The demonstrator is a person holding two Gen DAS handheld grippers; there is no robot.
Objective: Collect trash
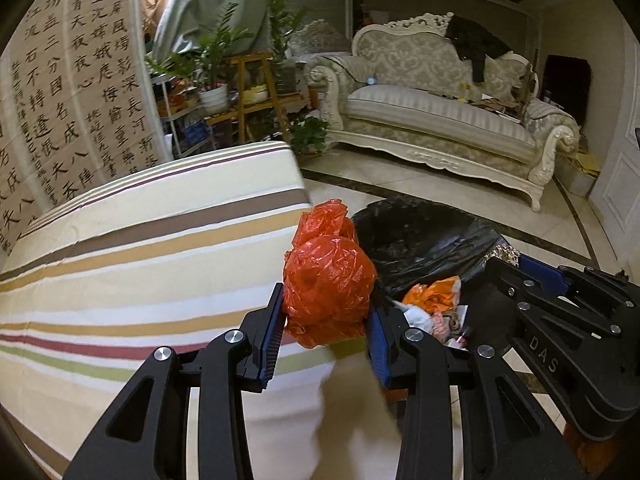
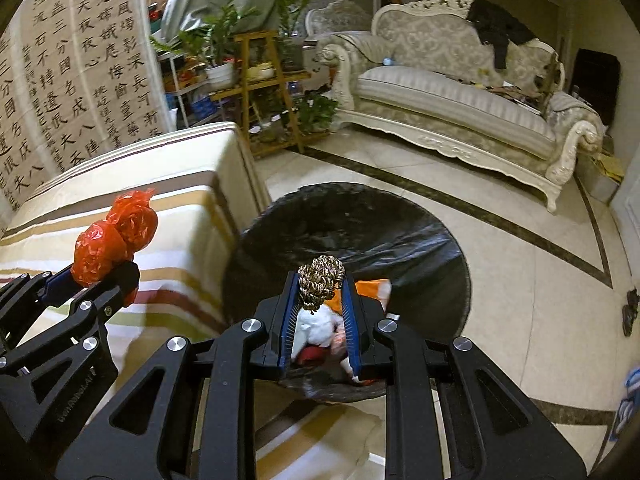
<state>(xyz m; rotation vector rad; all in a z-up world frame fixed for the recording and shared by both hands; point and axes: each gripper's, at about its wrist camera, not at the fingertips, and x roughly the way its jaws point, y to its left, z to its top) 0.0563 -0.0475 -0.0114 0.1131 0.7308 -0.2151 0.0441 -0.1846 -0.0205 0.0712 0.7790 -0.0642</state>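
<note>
Orange-red plastic, a crumpled bag (image 1: 330,280) knotted into a ball, was clamped between the blue pads of my left tongs (image 1: 326,322); the jaws stood partly closed and the bag bulged up past their tips. My right tongs (image 2: 320,312) were closed narrower, and they held a small bundle of brown-and-gold twisted cord (image 2: 321,282) near the tips.

Below and ahead of the right tongs was the bin with the black liner (image 2: 424,248), open on the tiled floor. Some trash lay already inside it: something orange, something white and a red piece, directly under the right jaws. From the left tongs the bin was to the right and a little ahead. Under the left tongs and to their left was mostly the striped cloth (image 1: 140,264) that covers a table or bed; I could not tell which one.

I judged that the cord was well placed for dropping. The bag was the risk. If I released it at that place, it might fall on the striped cloth or on the floor beside the rim, because the left tongs were not fully above the opening. Also thin plastic can stick on the ribbed pads and hang there after opening. The two tongs were near each other over the bin, so they could knock together.
</note>
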